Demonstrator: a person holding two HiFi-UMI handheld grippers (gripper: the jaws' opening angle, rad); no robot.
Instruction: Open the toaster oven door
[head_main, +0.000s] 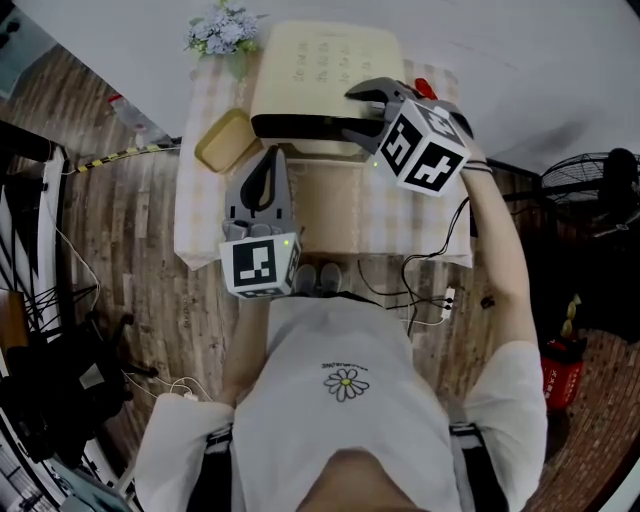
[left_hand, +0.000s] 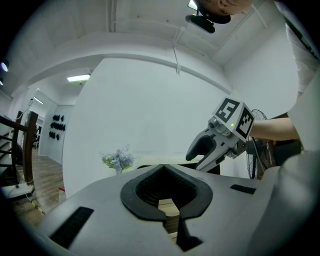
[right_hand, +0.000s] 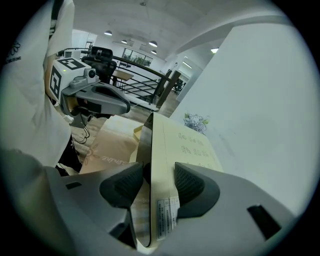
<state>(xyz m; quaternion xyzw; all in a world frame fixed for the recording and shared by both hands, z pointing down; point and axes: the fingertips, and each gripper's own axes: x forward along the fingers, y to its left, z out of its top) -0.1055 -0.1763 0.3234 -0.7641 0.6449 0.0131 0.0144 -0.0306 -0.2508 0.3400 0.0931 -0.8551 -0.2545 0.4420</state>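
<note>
Wood floor ran all round a small table (head_main: 195, 215) with a checked cloth on it. The toaster oven (head_main: 320, 65) sat at the far end of the table. Its dark door (head_main: 305, 127) faced me and looked shut.

My right gripper (right_hand: 152, 182) was at the top front edge of the oven, near the right corner. Its jaws stood wide apart. One pad was on the dark door side and the other was over the cream top. I could not see them squeezing anything yet. My left gripper (head_main: 268, 160) was closed tight with nothing in it. It pointed at the oven from just in front of the door and did not touch it.

I thought a few things could go wrong. One jaw was over the oven's top, so the grip might catch the oven body and not just the door. A pull might then drag the whole oven along the cloth, because nothing was holding it down. The pads might also slip off the smooth edge. If the door swung down fast, it could hit my left gripper. A sliding oven could also bump the yellow tray (head_main: 228, 140) just beside it.
</note>
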